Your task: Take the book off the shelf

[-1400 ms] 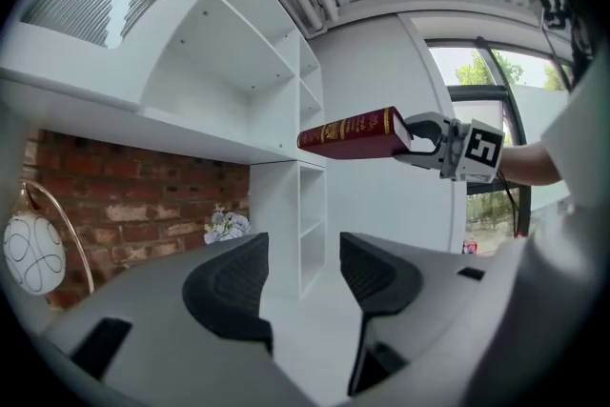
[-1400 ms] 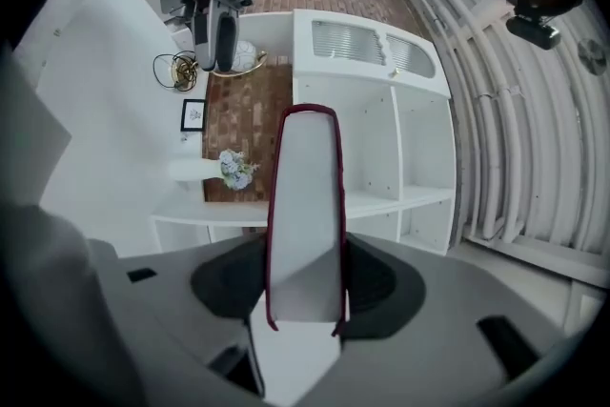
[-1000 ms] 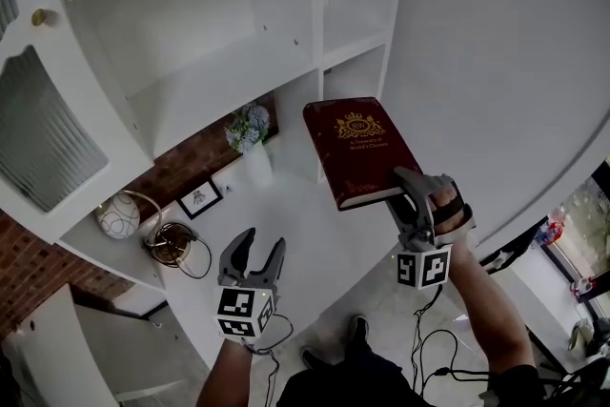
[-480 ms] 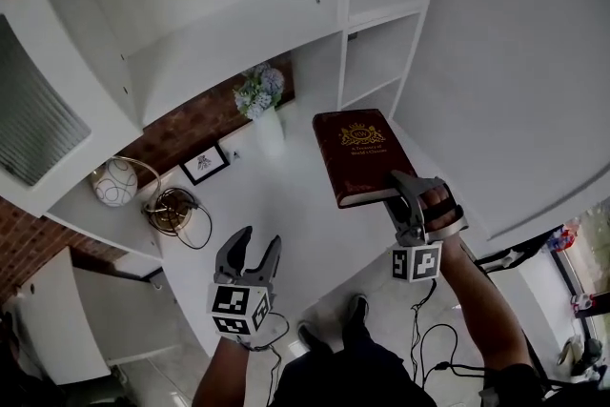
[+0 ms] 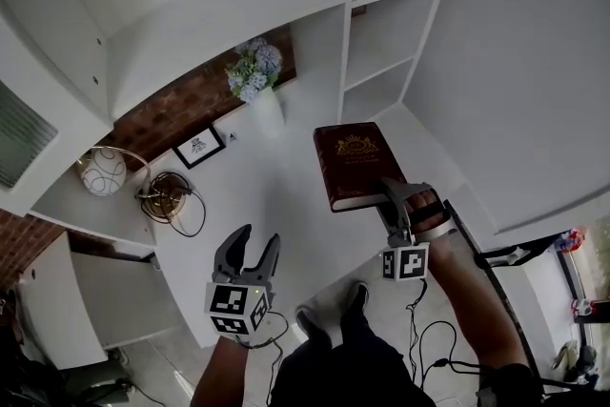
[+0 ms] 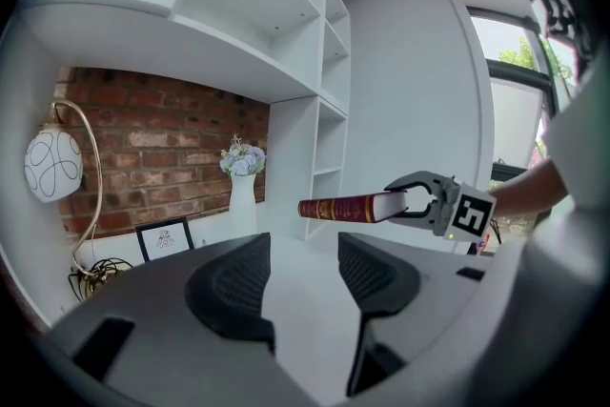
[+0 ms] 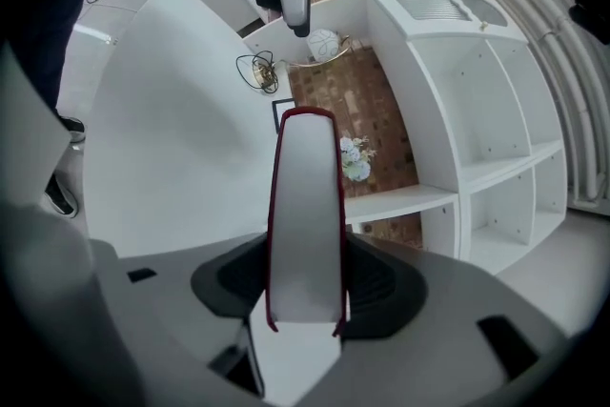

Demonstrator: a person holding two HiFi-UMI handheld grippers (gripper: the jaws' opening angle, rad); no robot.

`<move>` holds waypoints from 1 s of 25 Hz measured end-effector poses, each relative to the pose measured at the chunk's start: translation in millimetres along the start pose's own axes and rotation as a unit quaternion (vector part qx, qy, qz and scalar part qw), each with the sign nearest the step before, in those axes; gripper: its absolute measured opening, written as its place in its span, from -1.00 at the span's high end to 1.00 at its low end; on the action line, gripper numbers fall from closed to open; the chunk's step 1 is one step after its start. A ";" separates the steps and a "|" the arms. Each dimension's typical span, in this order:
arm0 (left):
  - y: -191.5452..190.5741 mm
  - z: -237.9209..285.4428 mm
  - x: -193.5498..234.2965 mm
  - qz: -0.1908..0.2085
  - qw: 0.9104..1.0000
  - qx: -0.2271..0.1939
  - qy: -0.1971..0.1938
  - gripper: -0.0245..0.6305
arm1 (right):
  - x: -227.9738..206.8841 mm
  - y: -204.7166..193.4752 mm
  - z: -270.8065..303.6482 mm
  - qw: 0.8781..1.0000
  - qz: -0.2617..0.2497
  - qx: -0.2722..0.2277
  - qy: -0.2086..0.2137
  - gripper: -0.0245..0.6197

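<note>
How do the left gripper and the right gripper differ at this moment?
The right gripper is clamped on the dark red book and holds it flat in the air. The left gripper has its jaws apart with nothing between them. In the head view the right gripper sits higher in the picture than the left gripper. Both carry a marker cube and point toward the white shelf unit.

Gold lettering on the cover of the book, too blurred to read, nothing else legible
</note>
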State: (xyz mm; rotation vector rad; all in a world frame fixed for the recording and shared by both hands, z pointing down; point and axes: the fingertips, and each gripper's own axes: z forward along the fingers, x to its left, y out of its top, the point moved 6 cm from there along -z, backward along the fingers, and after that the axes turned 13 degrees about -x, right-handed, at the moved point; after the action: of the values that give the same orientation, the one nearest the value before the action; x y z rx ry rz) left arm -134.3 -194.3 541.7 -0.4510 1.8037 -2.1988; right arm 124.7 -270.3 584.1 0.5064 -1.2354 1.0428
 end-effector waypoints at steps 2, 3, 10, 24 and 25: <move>-7.5 2.5 -1.7 -0.001 1.000 0.010 0.001 0.25 | 11.2 -5.9 6.3 1.000 0.007 0.004 0.011 0.25; -10.9 3.4 -2.2 -0.002 1.000 0.014 0.002 0.25 | 16.1 -8.4 9.2 1.000 0.009 0.006 0.017 0.25; -26.6 6.9 1.4 -0.011 0.999 0.029 0.018 0.25 | 49.9 -12.4 29.5 0.998 0.023 0.000 0.054 0.25; -50.7 1.9 0.0 -0.031 0.998 0.049 0.031 0.25 | 87.0 -6.3 51.4 0.997 0.017 0.005 0.069 0.23; -52.3 0.6 1.5 -0.033 0.998 0.049 0.033 0.25 | 87.8 -4.6 52.5 0.998 0.016 0.003 0.066 0.23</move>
State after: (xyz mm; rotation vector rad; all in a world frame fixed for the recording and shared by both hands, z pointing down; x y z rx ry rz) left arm -135.7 -185.3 593.3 -0.4275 1.7257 -2.3612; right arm 99.4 -282.4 682.7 0.4164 -1.1260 1.0894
